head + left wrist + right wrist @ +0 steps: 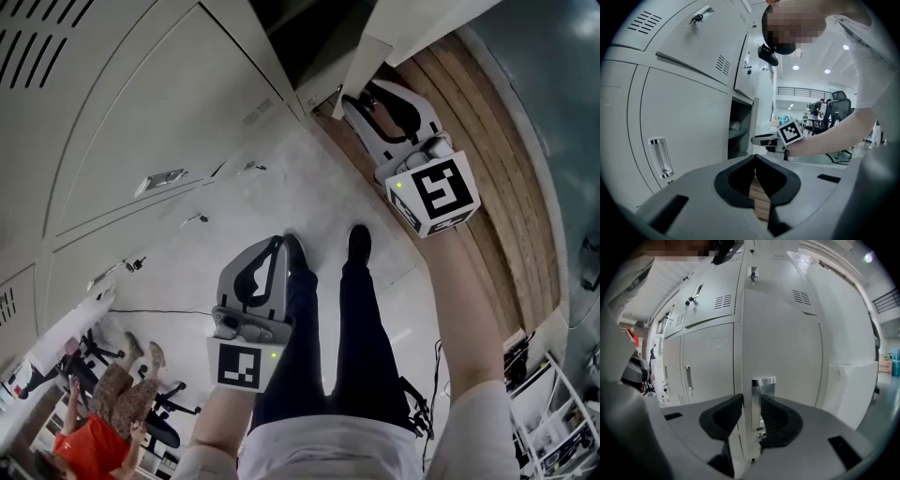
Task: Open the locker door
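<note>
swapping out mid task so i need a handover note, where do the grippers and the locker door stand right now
Right gripper: shut on the chrome handle at the edge of the locker door.
Left gripper: jaws together, nothing in them, held low and clear of the lockers.
Door: already swung partway out. The left gripper view shows the dark compartment with shelves inside.
Done: handle gripped, door unlatched and ajar.
Left: probably pull the door wider with the right gripper, then let go of the handle. The left gripper looks free to steady things if needed.
</note>
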Action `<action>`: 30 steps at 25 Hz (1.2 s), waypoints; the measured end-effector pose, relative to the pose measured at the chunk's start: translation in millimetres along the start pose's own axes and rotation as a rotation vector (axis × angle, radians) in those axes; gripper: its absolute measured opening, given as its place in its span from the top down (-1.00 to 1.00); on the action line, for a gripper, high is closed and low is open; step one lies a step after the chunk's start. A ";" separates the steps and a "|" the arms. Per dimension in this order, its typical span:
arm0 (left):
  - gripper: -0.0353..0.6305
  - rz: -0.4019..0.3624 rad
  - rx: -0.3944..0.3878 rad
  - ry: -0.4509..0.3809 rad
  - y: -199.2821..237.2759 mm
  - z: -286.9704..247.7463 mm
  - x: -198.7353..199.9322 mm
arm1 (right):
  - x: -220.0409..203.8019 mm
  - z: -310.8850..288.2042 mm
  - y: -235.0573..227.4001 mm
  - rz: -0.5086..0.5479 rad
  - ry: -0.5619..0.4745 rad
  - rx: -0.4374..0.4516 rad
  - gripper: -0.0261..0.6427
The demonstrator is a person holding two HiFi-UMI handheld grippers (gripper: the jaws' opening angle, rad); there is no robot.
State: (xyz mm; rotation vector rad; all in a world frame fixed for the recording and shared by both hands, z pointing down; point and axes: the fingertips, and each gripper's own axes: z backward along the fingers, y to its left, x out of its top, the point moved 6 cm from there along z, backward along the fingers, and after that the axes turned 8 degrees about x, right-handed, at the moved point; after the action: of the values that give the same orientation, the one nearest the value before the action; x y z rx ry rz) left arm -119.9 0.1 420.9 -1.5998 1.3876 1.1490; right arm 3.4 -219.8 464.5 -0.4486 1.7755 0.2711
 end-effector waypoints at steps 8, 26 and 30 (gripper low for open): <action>0.87 -0.012 -0.035 0.000 -17.0 -8.0 4.2 | -8.9 31.2 -5.2 -0.007 0.000 -0.045 0.56; 0.87 -0.014 -0.140 -0.005 -62.3 -33.0 13.5 | -27.9 106.6 -39.3 -0.066 0.011 -0.161 0.54; 0.87 -0.013 -0.163 -0.005 -69.2 -37.9 13.8 | -30.5 123.9 -50.3 -0.021 0.035 -0.219 0.55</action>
State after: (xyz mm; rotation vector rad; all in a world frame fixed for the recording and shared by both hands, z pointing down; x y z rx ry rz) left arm -45.0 -28.3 418.7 -1.7150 1.3070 1.2857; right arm 140.1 -209.1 465.8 -0.6307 1.7812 0.4485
